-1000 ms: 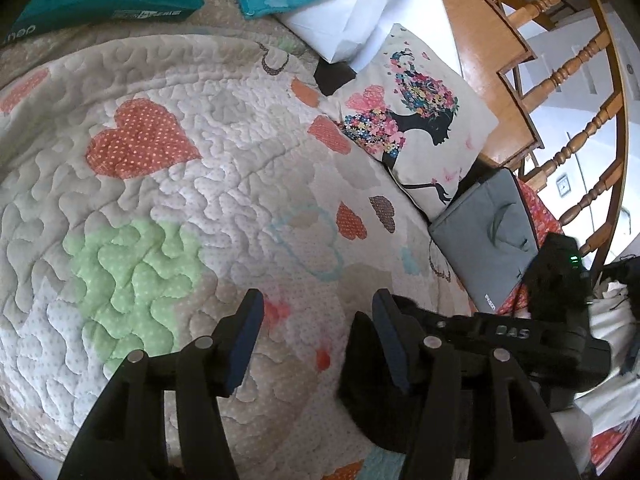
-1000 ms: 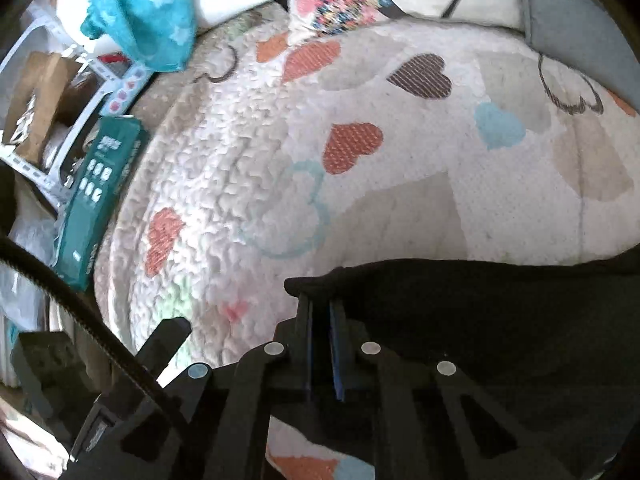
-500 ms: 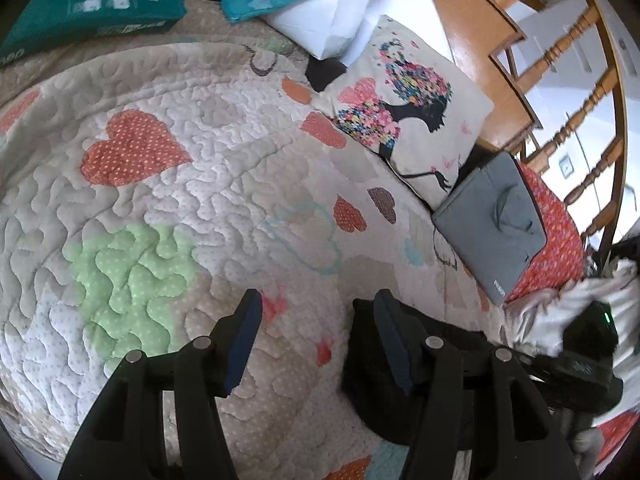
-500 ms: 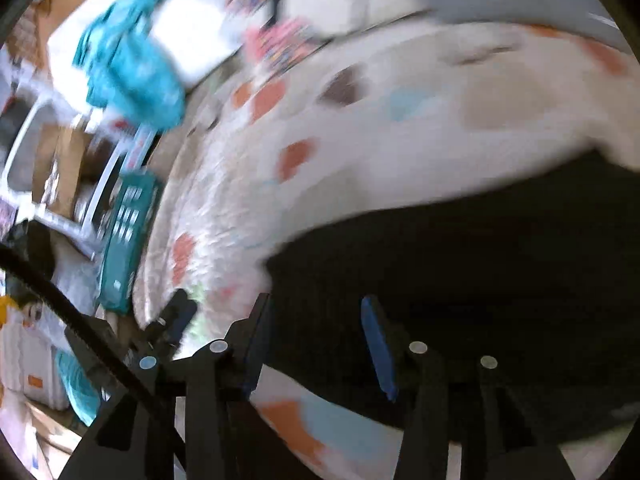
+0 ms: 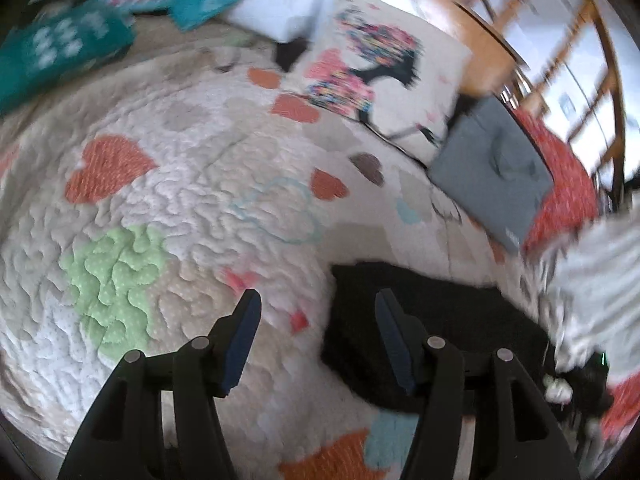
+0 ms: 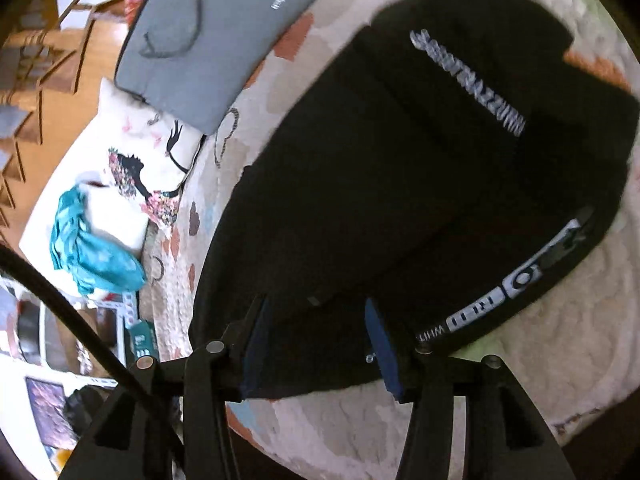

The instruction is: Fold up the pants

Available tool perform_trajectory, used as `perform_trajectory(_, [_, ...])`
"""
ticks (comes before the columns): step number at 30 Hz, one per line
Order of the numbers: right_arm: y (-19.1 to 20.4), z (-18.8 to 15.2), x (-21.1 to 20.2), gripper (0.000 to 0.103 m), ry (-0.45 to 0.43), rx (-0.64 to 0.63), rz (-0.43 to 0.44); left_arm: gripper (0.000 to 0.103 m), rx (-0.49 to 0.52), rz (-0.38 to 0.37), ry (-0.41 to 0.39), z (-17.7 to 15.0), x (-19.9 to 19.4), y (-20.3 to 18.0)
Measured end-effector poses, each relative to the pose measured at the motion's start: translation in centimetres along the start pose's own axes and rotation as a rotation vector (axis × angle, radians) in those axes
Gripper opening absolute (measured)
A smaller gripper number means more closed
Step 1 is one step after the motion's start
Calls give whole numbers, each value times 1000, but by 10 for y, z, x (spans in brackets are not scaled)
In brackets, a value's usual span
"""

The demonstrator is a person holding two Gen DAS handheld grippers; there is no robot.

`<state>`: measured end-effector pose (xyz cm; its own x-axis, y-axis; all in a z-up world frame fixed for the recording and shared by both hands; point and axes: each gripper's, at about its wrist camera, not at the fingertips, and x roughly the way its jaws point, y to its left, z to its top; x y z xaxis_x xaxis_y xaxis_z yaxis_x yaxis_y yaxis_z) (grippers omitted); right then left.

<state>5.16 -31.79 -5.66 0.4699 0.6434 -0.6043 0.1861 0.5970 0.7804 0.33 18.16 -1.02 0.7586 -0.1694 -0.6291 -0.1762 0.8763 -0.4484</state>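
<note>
The black soft-fabric pants [image 6: 400,184] lie on a bed, folded into a flat, long bundle with several layers one over the other. In the right wrist view white block letters run along one leg, and a black-and-white printed band with letters and a round mark follows the curved edge of the waist. The cloth looks matt and smooth, with a few straight fold lines. In the left wrist view the same pants [image 5: 424,320] show only as a dark, blurred, roughly square heap at the lower right. Under them is a cream quilted bedcover [image 5: 192,208] with a wavy stitched relief and dotted heart patches in orange, green, brown and light blue. The left tool [image 5: 316,332] hangs above the cover with its two blue-padded fingers spread and nothing between them; its right finger stands in front of the edge of the pants. The right tool [image 6: 320,344] is over the near end of the pants; its jaws are opening, the pads stand apart and do not press the cloth, though the black fabric lies between and under them. Near the head of the bed rest a white cushion printed with a flowery figure [image 5: 380,68], a flat grey padded sleeve [image 6: 216,36] and a crumpled teal cloth [image 6: 88,256].
</note>
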Motion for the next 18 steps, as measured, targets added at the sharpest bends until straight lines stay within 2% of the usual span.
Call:
perform_trajectory(1, [-2, 1, 7, 56, 8, 11, 10, 58, 43, -5, 7, -4, -5, -11])
perform_trajectory(3, [-4, 0, 20, 56, 17, 37, 41, 58, 66, -29, 31, -9, -8, -24])
perform_trajectory(6, [2, 3, 31, 56, -56, 43, 86, 59, 68, -63, 73, -13, -1, -41])
perform_trajectory(7, [-1, 6, 31, 48, -75, 50, 101, 59, 70, -59, 84, -14, 3, -48])
perform_trajectory(8, [0, 7, 33, 35, -77, 55, 109, 59, 67, -59, 94, -15, 6, -52])
perform_trajectory(9, [0, 7, 35, 11, -66, 59, 119, 59, 61, -63, 103, -15, 9, -55])
perform_trajectory(11, [1, 4, 31, 11, -56, 50, 129, 59, 64, -68, 119, -15, 14, -62])
perform_trajectory(15, [6, -9, -6, 10, -63, -21, 130, 59, 105, -56, 121, -11, 16, -72])
perform_trajectory(18, [-3, -19, -26, 11, -55, -15, 115, 59, 100, -58, 129, -9, 17, -72])
